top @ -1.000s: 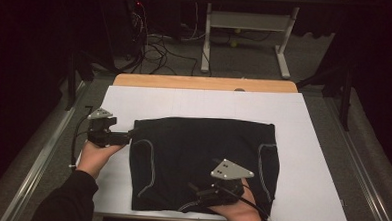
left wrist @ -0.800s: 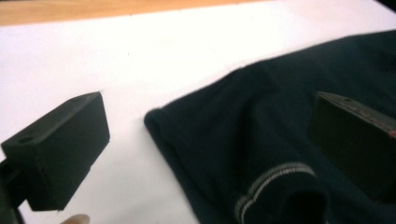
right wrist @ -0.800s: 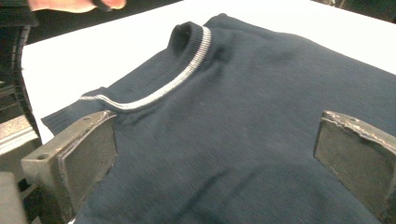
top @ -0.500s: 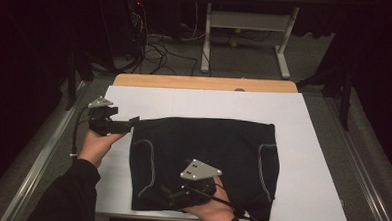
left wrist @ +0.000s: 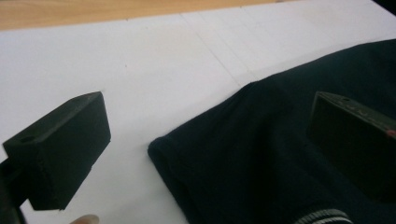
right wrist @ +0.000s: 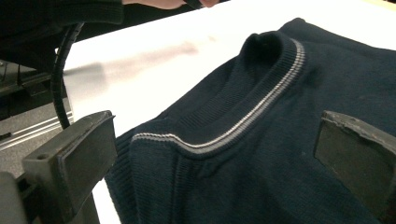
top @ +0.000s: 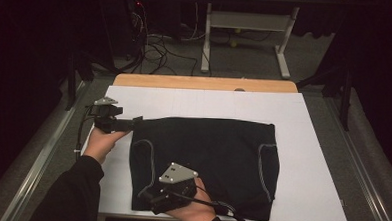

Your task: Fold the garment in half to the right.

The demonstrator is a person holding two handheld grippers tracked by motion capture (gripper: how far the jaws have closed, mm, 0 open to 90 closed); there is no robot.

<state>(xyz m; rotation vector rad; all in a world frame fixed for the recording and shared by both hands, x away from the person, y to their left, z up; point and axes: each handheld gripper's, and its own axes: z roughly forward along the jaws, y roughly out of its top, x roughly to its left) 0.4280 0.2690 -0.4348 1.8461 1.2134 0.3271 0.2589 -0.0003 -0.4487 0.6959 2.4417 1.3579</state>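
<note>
A dark navy sweater (top: 204, 163) is spread flat mid-table (top: 313, 120). Its far-left corner is lined up by the left claw (top: 137, 120), jaws parted. The near-left edge is straddled by the right claw (top: 152, 202), also agape. Both layers should be pinched together, deep, before lifting.

Your right gripper (right wrist: 224, 163) has its two black fingers (right wrist: 70, 163) spread wide at the bottom corners of the frame, nothing pinched between them. Between them lies the dark navy sweater (right wrist: 280, 154), with its ribbed band and pale grey stripe (right wrist: 261, 109) curving up toward the top centre. The white surface (right wrist: 154, 70) fills the upper left, with a black cable (right wrist: 58, 88) hanging at the left edge.
</note>
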